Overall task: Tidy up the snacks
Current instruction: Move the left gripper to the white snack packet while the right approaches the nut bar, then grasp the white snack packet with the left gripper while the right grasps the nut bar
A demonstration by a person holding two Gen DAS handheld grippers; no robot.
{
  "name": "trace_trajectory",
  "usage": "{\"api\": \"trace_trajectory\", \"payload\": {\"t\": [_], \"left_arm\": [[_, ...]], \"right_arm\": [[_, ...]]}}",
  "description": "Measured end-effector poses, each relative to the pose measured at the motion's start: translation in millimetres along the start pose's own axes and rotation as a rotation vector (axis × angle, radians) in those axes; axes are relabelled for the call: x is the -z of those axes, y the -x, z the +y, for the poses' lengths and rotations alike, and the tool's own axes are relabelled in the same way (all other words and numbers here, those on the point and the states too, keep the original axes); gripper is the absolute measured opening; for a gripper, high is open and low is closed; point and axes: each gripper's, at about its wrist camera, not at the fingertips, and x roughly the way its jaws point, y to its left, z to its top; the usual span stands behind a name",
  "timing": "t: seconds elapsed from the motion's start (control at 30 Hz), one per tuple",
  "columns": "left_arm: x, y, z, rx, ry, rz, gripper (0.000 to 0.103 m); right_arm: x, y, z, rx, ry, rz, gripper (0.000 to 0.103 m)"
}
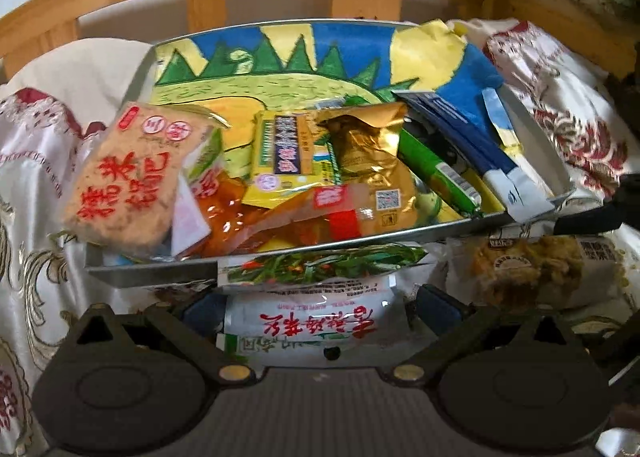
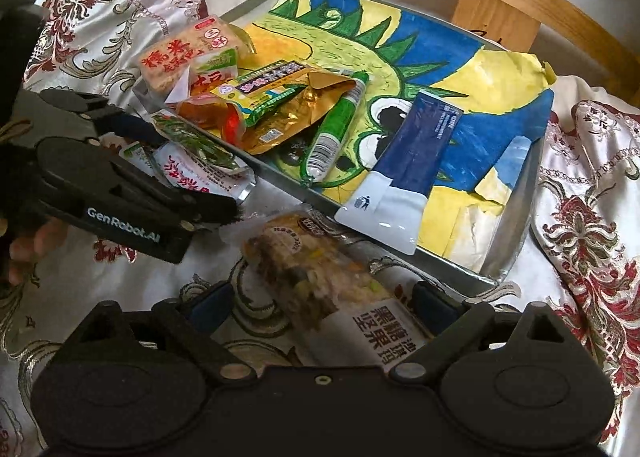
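Clear-wrapped nut bar [image 2: 320,277] lies on the cloth [image 2: 592,217] just outside the tray [image 2: 508,257], long axis running from the tray toward the right gripper [image 2: 320,305], whose jaws stand apart around it. Left gripper [image 1: 316,311] clamps a white packet [image 1: 312,321] at the tray's rim.

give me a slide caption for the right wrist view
Open right gripper straddles a nut bar beside the snack tray.

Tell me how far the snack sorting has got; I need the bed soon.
Mostly done: the metal tray already holds the blue-and-white pouch, green tube and other packets. In hand: left gripper, jaws around the white packet with red lettering; right gripper open over the clear-wrapped nut bar. Both packets remain outside.
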Motion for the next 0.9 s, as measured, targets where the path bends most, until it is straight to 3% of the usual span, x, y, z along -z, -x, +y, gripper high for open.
{"api": "trace_trajectory", "payload": {"t": [0.17, 0.77, 0.9], "left_arm": [[-0.8, -10.2, -9.3, -0.047, -0.069, 0.032, 0.102], [-1.3, -6.3, -7.1, -0.054, -0.033, 0.061, 0.1], [-0.6, -2.5, -7.9, -0.061, -0.029, 0.074, 0.099]], "right_arm": [[-0.6, 0.6, 4.4, -0.013, 0.018, -0.001, 0.094], [1.8, -4.5, 9.6, 0.016, 0.059, 0.013, 0.092], [1.2, -3.4, 11.0, 0.014, 0.066, 0.013, 0.083]]}}
